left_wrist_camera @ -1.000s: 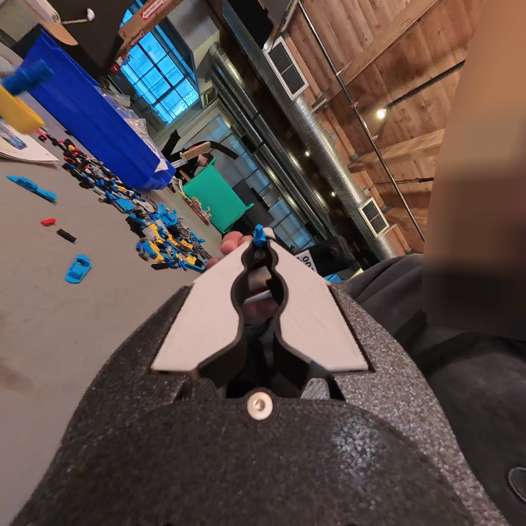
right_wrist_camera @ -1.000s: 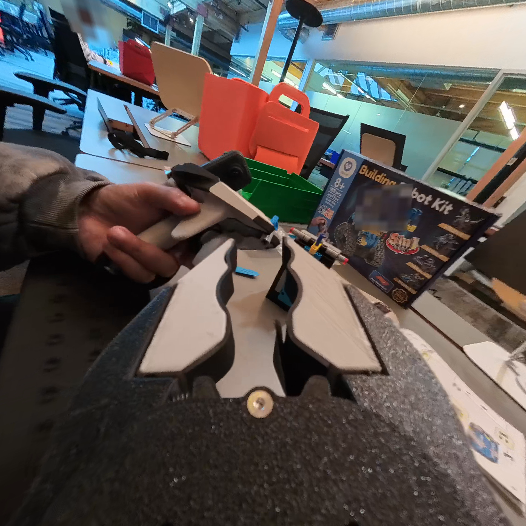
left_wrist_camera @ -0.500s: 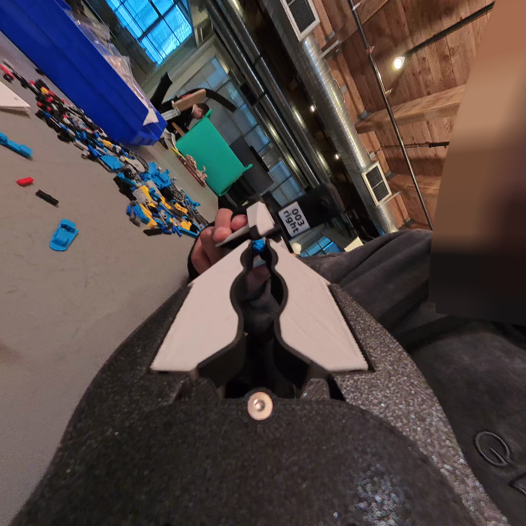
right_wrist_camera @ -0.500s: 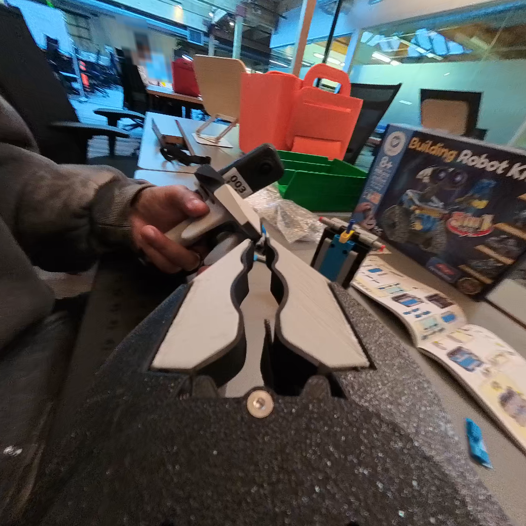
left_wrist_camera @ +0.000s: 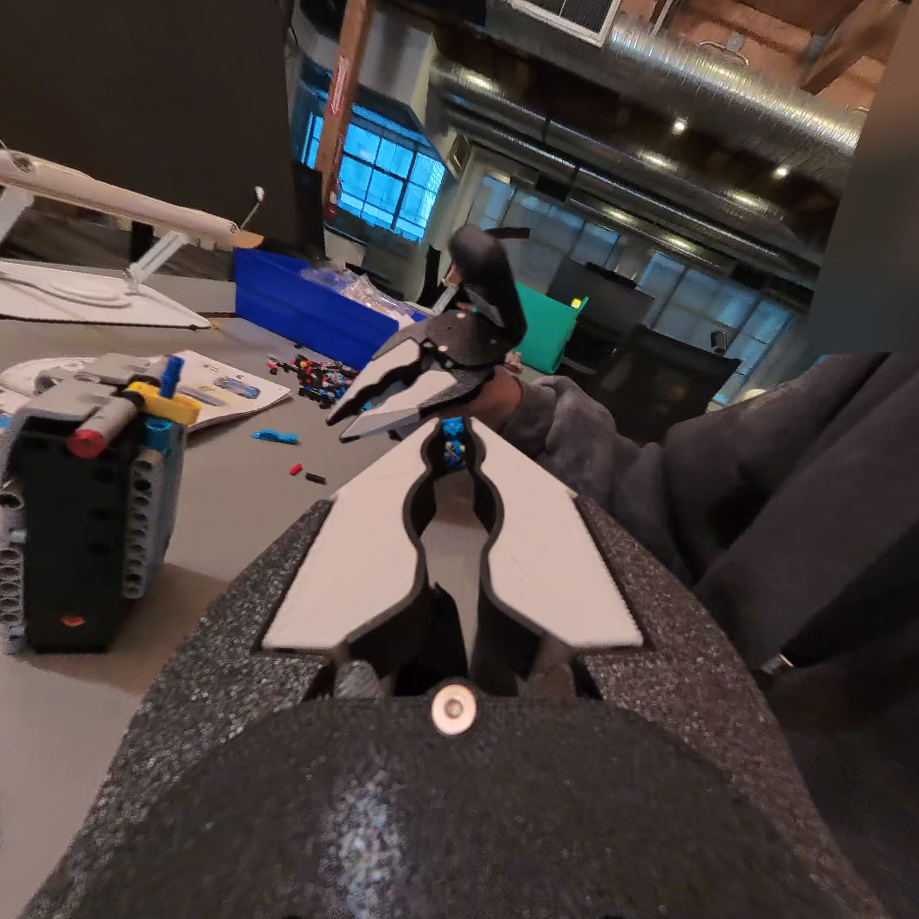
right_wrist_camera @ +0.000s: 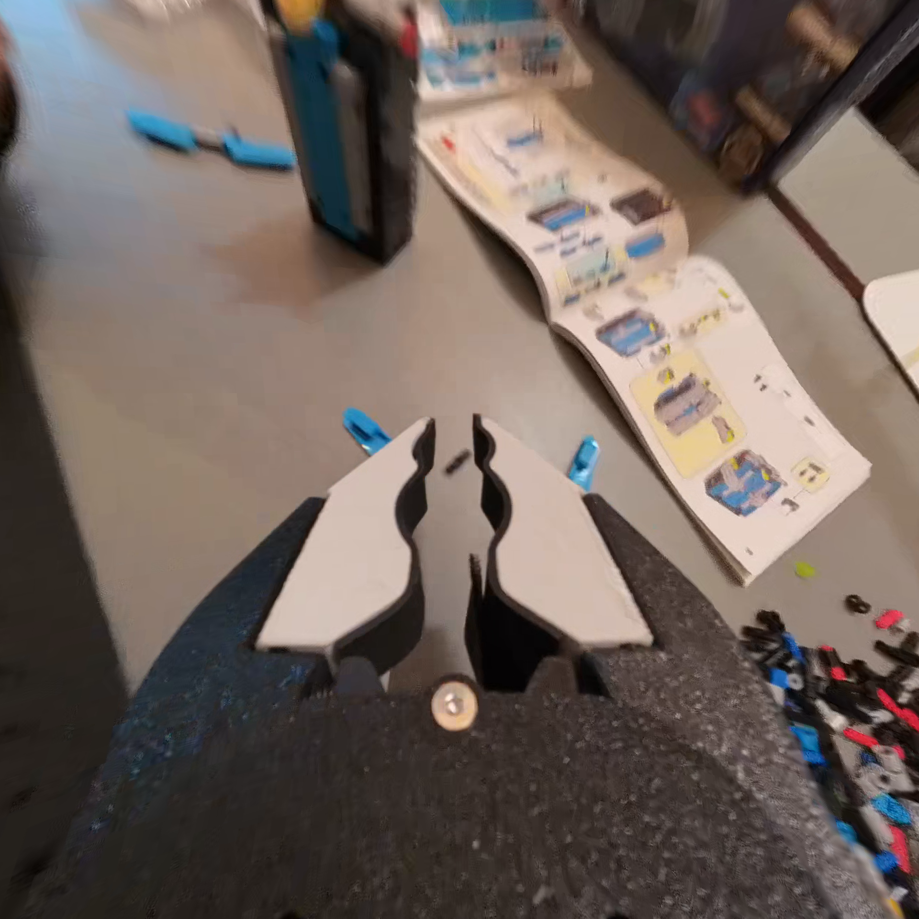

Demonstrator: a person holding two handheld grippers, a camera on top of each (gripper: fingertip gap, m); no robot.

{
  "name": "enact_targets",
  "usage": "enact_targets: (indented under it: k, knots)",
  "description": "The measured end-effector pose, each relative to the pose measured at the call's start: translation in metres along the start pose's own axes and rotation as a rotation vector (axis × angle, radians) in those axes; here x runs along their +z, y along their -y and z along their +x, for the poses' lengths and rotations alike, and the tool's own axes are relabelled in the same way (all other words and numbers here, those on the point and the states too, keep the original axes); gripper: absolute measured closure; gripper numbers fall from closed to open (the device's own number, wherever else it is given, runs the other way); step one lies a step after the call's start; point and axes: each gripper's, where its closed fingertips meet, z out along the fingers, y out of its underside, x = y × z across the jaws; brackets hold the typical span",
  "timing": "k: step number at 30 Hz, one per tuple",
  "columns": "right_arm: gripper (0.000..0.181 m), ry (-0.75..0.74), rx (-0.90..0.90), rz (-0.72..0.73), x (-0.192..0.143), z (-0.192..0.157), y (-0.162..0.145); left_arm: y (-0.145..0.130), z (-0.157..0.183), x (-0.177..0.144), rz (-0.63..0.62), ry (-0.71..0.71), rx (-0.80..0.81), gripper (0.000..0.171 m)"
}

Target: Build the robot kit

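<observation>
Grey matte tabletop (left_wrist_camera: 233, 502) fills the left wrist view, which a second ago tilted toward the ceiling. The left gripper (left_wrist_camera: 451, 433) shows a narrow gap with something blue (left_wrist_camera: 451, 442) there; gripped or merely behind, I cannot tell. The right gripper (left_wrist_camera: 343, 428) has drawn off from it.

In the right wrist view, the right gripper (right_wrist_camera: 452, 422) is parted and empty over a tiny black pin (right_wrist_camera: 457, 461), beside glossy blue plastic pieces (right_wrist_camera: 582, 460), a curling instruction booklet (right_wrist_camera: 646, 348) and a boxy black-and-blue block assembly (right_wrist_camera: 348, 124).
</observation>
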Motion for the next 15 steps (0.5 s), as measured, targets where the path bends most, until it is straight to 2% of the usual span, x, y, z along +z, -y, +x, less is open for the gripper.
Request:
enact_targets:
  k: [3,6,15]
  knots:
    - [0.174,0.075,-0.032,-0.098,0.02,0.012,-0.011,0.0,-0.002,-0.003,0.027,0.004,-0.007,0.165]
    - [0.171,0.18,0.013,-0.128,0.03,0.013,-0.017,0.001,-0.001,-0.007,0.042,-0.009,-0.015,0.165]
    - [0.174,0.187,-0.044,-0.227,0.04,0.017,-0.04,-0.006,0.006,-0.001,-0.001,-0.032,0.014,0.165]
